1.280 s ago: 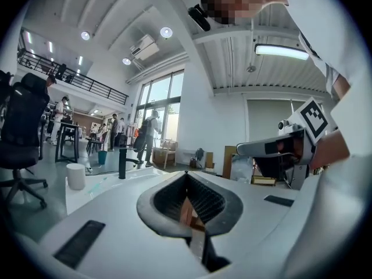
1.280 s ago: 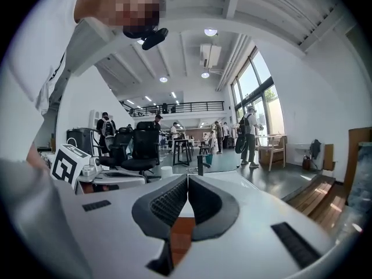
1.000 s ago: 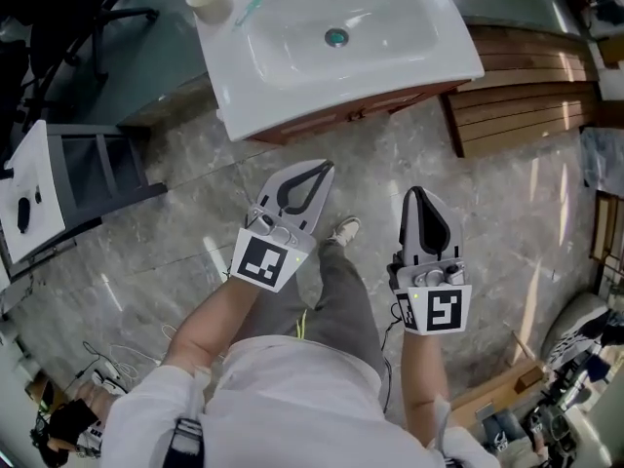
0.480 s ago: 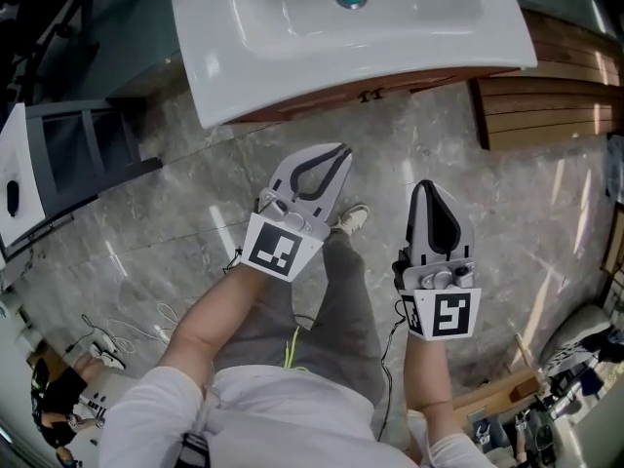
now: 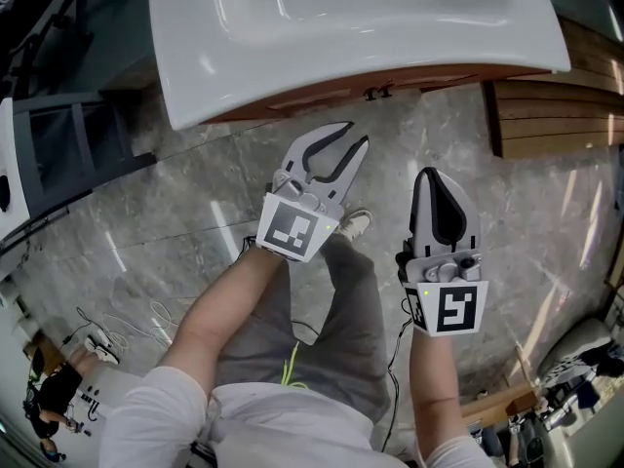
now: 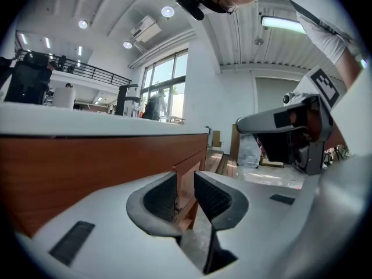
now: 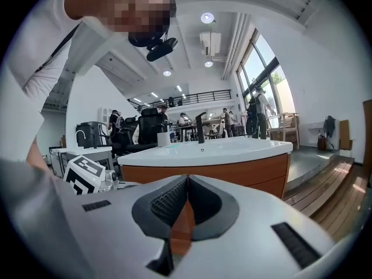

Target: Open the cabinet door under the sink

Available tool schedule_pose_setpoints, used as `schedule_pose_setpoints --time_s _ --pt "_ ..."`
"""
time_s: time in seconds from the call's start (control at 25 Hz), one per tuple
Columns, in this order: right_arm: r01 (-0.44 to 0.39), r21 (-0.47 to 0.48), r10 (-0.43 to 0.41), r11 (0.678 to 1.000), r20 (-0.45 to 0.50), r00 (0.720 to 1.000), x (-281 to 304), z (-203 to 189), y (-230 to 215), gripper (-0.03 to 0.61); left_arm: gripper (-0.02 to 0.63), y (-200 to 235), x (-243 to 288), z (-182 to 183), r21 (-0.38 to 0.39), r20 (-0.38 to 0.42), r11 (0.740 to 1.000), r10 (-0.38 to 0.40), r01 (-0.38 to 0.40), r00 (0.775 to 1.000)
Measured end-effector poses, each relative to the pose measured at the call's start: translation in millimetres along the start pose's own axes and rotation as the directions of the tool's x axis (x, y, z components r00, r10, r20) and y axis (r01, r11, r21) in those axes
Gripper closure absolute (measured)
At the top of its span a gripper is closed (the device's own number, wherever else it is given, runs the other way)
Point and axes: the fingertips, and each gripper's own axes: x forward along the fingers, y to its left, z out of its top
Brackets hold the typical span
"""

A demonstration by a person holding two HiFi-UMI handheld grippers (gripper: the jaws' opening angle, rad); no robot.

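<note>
Reddish-brown wooden cabinet (image 6: pixel 87 161) sits at the top of the head view, under the white ceramic sink (image 5: pixel 244 57). The left gripper (image 5: pixel 343 142) has its jaws spread and empty, and the right gripper (image 5: pixel 435 175) is pressed together (idle). It looks like the approach step. Next, reach for the small dark door handles (image 5: pixel 378 93).

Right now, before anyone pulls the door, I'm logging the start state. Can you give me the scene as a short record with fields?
left gripper: open, empty, aimed at the cabinet, short of it
right gripper: shut, empty, farther back from the cabinet
cabinet door: appears shut, nothing touching it
handles: small pair just under the sink's rim
sink: white basin on top of the wooden cabinet
floor: grey stone tile
</note>
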Motion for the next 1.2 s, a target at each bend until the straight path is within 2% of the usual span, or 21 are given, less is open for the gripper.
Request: schedule_pose_setpoints --time_s 0.24,0.44,0.68,0.96,1.08,1.2 --pt "-0.012 -0.018 0.012 1.0 0.01 1.0 22 -39 -8 0.547 0.522 11 23 -51 -0.006 -0.014 1.0 0.015 -0.015 1.0" --pt "-0.003 -0.033 0.004 0.999 0.029 1.0 38 -68 -12 0.547 0.522 21 36 -83 0.038 -0.013 0.999 0.017 -0.016 1.0" --pt "0.011 -0.035 -0.009 0.999 0.062 0.998 53 -101 -22 0.546 0.522 17 51 -105 0.127 0.001 0.991 0.04 -0.039 0.999" --pt "0.019 -0.053 -0.014 0.998 0.089 0.996 69 -134 -29 0.546 0.522 11 65 -131 0.156 0.035 0.984 0.083 -0.087 0.996" --pt "0.032 -0.054 -0.026 0.998 0.111 0.994 73 -145 -36 0.546 0.522 7 74 -145 0.152 0.051 0.984 0.085 -0.092 0.995" --pt "0.043 -0.055 -0.036 0.998 0.126 0.991 77 -155 -43 0.546 0.518 7 82 -153 0.179 0.062 0.979 0.087 -0.097 0.994"
